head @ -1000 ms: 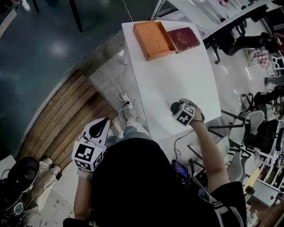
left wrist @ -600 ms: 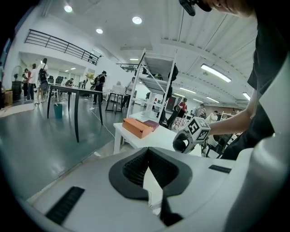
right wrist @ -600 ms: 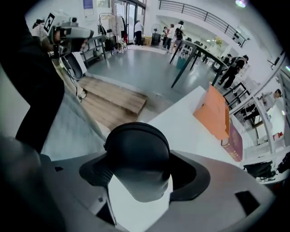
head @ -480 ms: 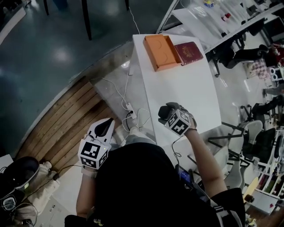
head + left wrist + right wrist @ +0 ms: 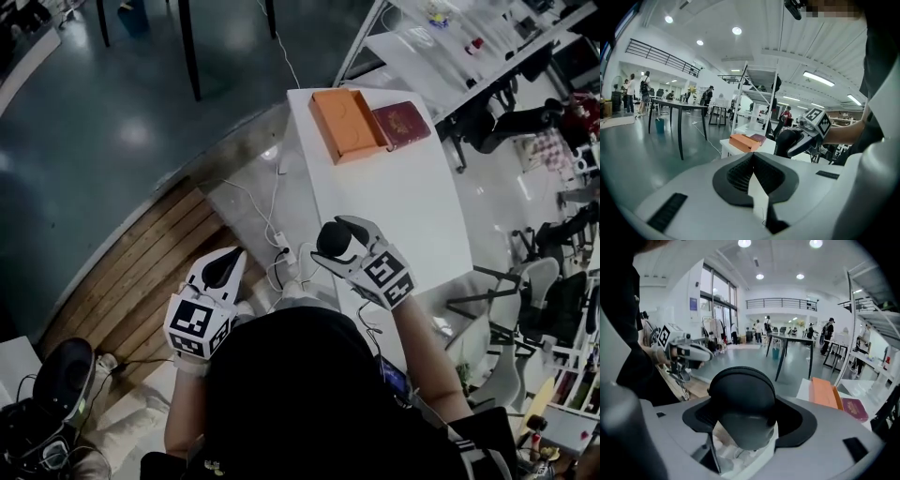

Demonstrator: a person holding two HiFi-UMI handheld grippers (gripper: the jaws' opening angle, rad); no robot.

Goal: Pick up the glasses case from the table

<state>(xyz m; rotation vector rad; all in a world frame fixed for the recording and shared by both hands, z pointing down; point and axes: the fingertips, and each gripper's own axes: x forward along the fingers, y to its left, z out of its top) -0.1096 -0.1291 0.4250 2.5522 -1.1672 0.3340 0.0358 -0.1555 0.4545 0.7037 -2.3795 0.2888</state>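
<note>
Since the glasses case [image 5: 334, 242] has been lifted off the table [image 5: 412, 192] to mid-frame, clamped in the wide-set jaws of the right gripper [image 5: 345, 236], pick-up is judged done, the left gripper [image 5: 225, 267] being closed and empty.

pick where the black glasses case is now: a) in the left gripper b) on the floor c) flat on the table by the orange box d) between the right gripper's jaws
d: the right gripper has its jaws clamped on the glasses case; the left gripper is shut and empty.
</note>
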